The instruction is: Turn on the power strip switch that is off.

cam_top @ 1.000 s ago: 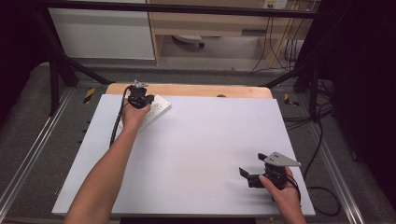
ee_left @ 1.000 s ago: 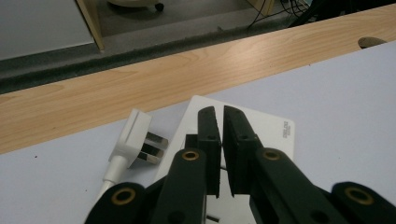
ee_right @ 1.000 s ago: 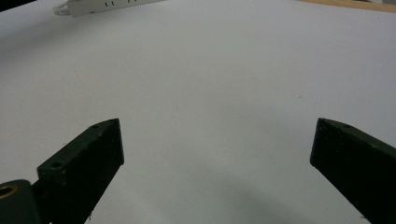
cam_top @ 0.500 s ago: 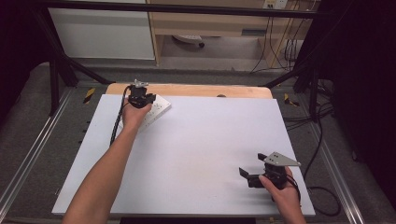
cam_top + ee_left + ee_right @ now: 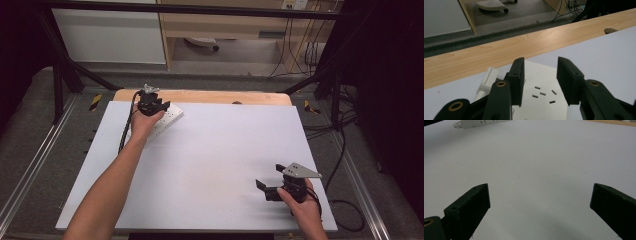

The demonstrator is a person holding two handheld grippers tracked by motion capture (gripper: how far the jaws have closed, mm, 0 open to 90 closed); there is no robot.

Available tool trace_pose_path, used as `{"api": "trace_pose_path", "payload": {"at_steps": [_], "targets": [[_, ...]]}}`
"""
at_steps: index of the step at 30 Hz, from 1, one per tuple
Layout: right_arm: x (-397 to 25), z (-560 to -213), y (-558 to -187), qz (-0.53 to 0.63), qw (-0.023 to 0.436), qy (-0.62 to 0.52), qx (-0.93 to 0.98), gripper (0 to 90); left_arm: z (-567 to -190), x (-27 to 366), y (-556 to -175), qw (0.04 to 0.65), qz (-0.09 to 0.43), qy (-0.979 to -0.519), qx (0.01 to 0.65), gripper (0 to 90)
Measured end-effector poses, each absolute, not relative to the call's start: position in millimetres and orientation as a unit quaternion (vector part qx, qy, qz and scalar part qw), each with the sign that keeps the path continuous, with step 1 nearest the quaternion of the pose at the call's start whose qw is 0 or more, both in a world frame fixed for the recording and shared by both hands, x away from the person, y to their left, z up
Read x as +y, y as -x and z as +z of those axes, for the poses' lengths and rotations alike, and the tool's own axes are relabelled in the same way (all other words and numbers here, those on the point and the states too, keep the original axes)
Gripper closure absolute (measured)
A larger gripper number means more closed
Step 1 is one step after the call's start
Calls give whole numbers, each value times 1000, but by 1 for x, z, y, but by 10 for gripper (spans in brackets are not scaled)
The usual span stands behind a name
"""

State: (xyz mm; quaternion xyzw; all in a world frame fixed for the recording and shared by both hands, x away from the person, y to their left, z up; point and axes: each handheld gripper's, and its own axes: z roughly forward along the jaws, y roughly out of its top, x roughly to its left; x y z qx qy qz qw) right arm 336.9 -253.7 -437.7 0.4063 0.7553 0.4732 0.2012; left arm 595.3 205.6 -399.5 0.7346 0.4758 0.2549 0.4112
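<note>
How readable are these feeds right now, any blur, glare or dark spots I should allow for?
High view: even light on the white table, surroundings fall into deep shadow. Left gripper view: power strip slots are sharp enough, the left hand-held gripper looks soft up close. Right gripper view: the right hand-held gripper casts a faint shadow on the board; no glare.

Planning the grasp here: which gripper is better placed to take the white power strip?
Left: the left gripper hangs open right over the power strip; the right gripper is at the table's opposite corner.
</note>
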Motion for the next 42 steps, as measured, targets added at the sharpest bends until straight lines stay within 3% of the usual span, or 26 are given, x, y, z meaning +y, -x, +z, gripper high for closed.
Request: {"api": "trace_pose_path", "payload": {"at_steps": [10,20,42], "targets": [[-253,-438,-337,472,202,-405,757,32,-397,202,-591,422,246,-733,473,408],[-252,-438,-337,472,201,-401,759,31,-392,199,-583,436,229,-727,479,125],[-258,-437,-336,475,207,-417,747,30,-375,190,-538,458,213,-743,439,104]]}}
